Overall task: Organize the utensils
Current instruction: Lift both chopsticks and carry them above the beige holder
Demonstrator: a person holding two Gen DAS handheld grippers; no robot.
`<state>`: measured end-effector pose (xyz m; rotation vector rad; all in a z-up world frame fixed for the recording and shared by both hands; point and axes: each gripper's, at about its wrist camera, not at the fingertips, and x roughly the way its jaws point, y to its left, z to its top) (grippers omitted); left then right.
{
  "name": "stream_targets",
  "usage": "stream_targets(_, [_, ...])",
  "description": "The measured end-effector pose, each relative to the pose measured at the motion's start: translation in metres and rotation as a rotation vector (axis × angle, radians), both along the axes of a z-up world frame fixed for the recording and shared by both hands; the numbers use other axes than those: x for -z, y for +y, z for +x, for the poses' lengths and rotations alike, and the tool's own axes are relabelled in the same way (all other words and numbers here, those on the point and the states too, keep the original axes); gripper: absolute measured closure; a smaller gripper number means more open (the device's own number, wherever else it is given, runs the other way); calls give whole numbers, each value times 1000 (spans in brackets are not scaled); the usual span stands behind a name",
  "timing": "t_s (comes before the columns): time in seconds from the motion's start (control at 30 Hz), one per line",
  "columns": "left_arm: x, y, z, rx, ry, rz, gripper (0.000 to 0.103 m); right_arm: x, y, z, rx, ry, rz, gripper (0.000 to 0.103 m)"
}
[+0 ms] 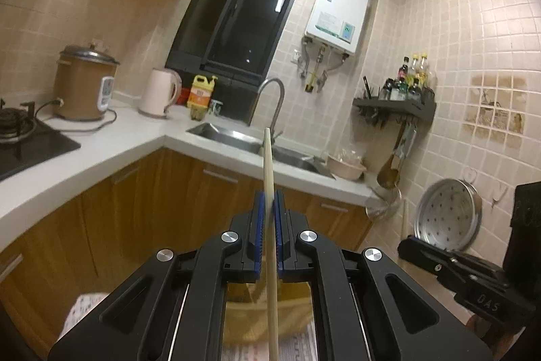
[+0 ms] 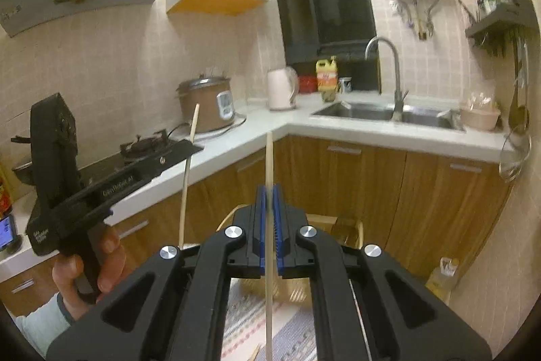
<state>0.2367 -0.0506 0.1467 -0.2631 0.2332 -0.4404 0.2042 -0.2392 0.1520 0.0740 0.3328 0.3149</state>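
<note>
The left hand-held gripper (image 1: 269, 202) has its blue pads pressed onto a pale wooden chopstick (image 1: 269, 178), which stands nearly upright between them; its tip rises toward 12 o'clock in front of the steel sink (image 1: 230, 134), and its lower end runs down past the bottom of the left wrist view. The right hand-held gripper (image 2: 269, 198) pinches a second wooden chopstick (image 2: 268, 164) in the same way, upright, its tip reaching the level of the white table (image 2: 372, 134) edge behind it.

In the right wrist view the left tool appears at 9 o'clock, held by a bare hand (image 2: 84, 269), and the first chopstick shows there as a thin, slightly tilted stick in front of the gas stove (image 2: 145, 146). In the left wrist view the right tool's black body sits at 4 o'clock.

Below both grippers, at 6 o'clock, a woven basket (image 2: 294, 288) stands on a patterned floor mat (image 2: 247, 320); what lies inside it is blurred. On the table, a brown rice cooker (image 1: 84, 87) stands at 9 o'clock, then a pale pink kettle (image 1: 157, 92), then a yellow detergent bottle (image 1: 200, 95) just beside the curved faucet (image 1: 274, 104). A pink bowl (image 1: 345, 166) sits just right of the sink. At 3 o'clock a dark corner shelf (image 1: 395, 105) carries bottles, with a ladle (image 1: 390, 171) hanging beneath it and a perforated steamer tray (image 1: 448, 213) against the tiled wall.
</note>
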Motion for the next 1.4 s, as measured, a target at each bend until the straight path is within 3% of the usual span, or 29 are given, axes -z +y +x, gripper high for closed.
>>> stream_targets(0.2, [-12,-13,21,-64,-86,39,100,-19,-10,23,49,-115,4,100])
stream_targets(0.27, [-14,-19,29,-128,-116,68,100,-22,-12,34,116,-147,-28,100])
stream_targets(0.6, [4,-31,68,-183,-139,64,100,2,-22,79,177,-212,-67,100])
stream_targets(1.0, [36,-36,73,-225,-138,95,99,35,-21,90,142,-221,-70,100])
stream_targets(1.27, [49,-34,69,-205,-94,90,98,52,-24,73,141,-214,-70,99])
stream_targets(1.4, [51,-26,61,-166,-46,105,98,57,-23,62,127,-164,-101,98])
